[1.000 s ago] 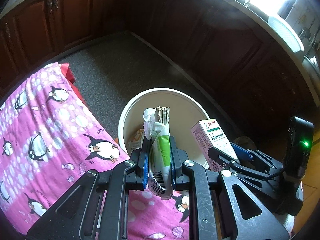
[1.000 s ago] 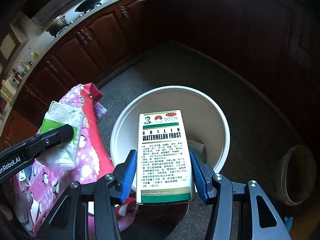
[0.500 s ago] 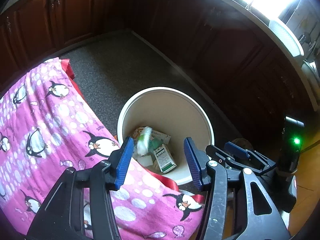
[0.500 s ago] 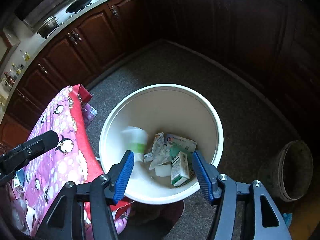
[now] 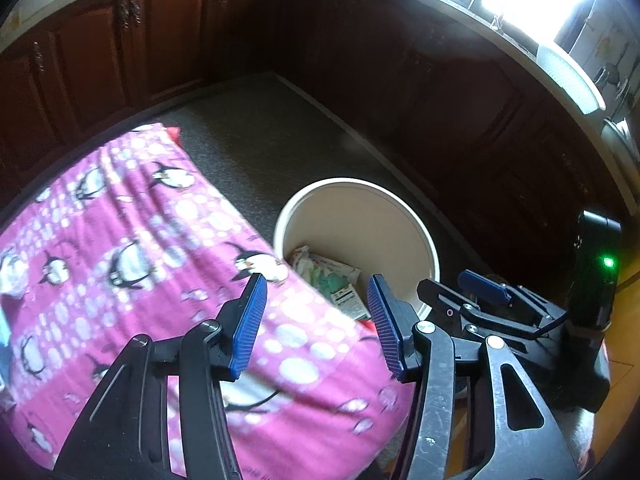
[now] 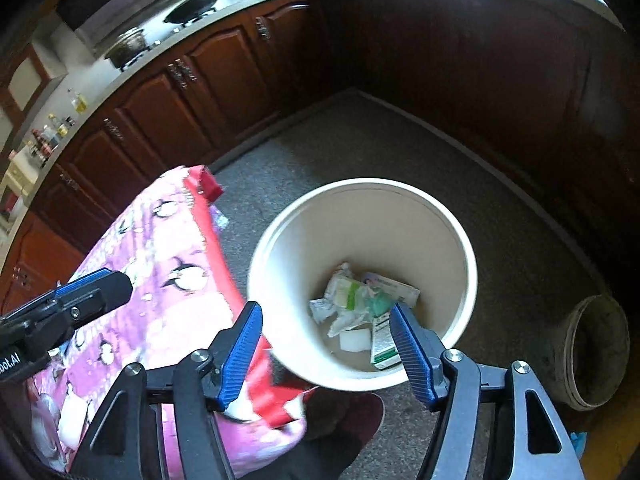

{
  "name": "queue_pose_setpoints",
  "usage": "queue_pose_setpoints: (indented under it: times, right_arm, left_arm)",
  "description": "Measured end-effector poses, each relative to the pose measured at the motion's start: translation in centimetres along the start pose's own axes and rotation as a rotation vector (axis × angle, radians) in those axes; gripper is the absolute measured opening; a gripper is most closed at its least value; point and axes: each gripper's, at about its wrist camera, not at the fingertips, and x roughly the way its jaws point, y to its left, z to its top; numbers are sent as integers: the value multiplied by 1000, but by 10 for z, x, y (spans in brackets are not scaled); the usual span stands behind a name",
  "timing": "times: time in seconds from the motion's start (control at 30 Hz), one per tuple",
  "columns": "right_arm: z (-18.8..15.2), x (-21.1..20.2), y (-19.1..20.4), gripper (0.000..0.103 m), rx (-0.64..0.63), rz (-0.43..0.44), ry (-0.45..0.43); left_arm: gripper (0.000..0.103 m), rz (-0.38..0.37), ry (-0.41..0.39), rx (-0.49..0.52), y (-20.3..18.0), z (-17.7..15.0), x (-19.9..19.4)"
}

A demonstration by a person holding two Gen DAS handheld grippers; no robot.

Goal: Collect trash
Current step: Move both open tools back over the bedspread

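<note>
Smooth plastic bucket (image 6: 460,240), soft fleece blanket (image 5: 120,240), glossy wooden cabinets (image 6: 208,92).
</note>
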Motion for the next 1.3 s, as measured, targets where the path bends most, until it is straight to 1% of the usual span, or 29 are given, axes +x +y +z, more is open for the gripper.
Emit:
queue_pose_setpoints:
  times: [0.27, 0.5, 0.73, 0.83, 0.97, 1.1, 1.23, 1.3]
  right_arm:
    - [-3, -7, 48, 64, -86, 57, -11]
    - [-12, -4, 93, 66, -154, 112, 4]
    - [-27, 2, 141, 66, -237, 163, 25]
    - [-32, 3, 157, 68, -268, 175, 32]
    - [-41, 7, 176, 68, -300, 192, 49]
    - [-47, 7, 191, 68, -325, 209, 57]
    - [-53, 3, 202, 69, -345, 224, 61]
    - [-56, 3, 206, 70, -357, 230, 68]
  left_arm:
    - [51, 66, -25, -22, 29, -18, -33]
    - [51, 121, -27, -60, 62, -42, -63]
    - [51, 153, -23, -111, 94, -63, -87]
    - [51, 166, -23, -136, 106, -74, -97]
    - [51, 186, -21, -165, 122, -88, -107]
    - [51, 195, -17, -200, 139, -102, -117]
    - [52, 171, -15, -255, 158, -116, -130]
    - [56, 159, -9, -282, 167, -121, -137]
